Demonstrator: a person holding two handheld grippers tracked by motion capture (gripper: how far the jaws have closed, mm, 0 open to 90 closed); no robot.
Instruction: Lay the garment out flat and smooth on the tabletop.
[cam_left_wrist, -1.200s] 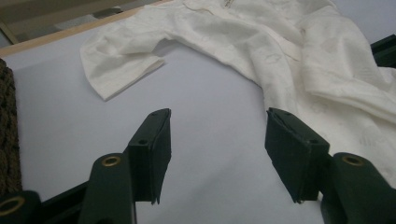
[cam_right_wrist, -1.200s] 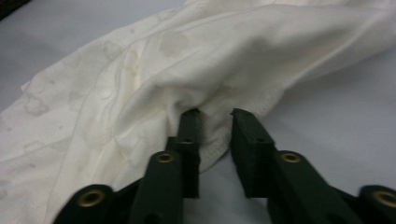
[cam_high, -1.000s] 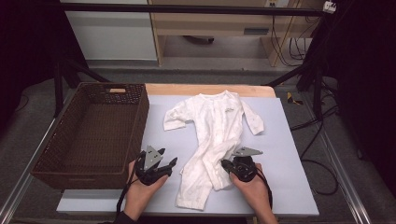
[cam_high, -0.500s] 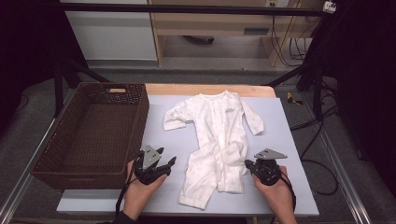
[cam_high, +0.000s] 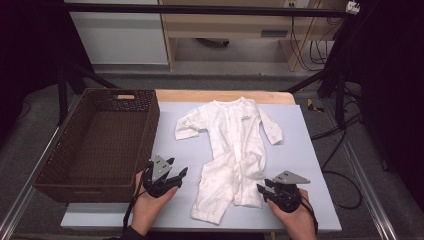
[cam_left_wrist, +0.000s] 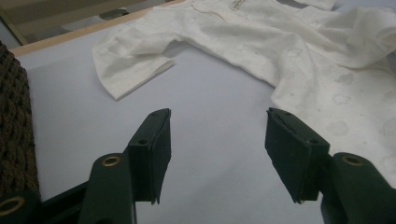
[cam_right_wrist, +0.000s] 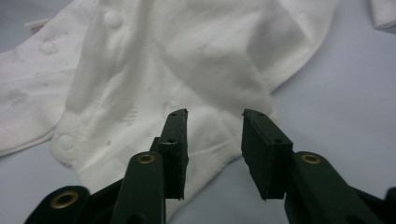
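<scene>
White cotton baby onesie (cam_high: 235, 150) flat, frame centre, on pale blue desk (cam_high: 310, 150). Left claw (cam_high: 175, 175) wide, lower left, empty. Right claw (cam_high: 264, 189) half-spread at leg hem, empty. Risk: shallow bite grabs single layer, fabric slips, bunches. Brown wicker basket (cam_high: 65, 187) left.

White baby romper (cam_high: 235, 150): spread flat on table, front up (snap placket visible), sleeves out, neck toward far edge, legs rumpled toward near edge, faint print.
</scene>
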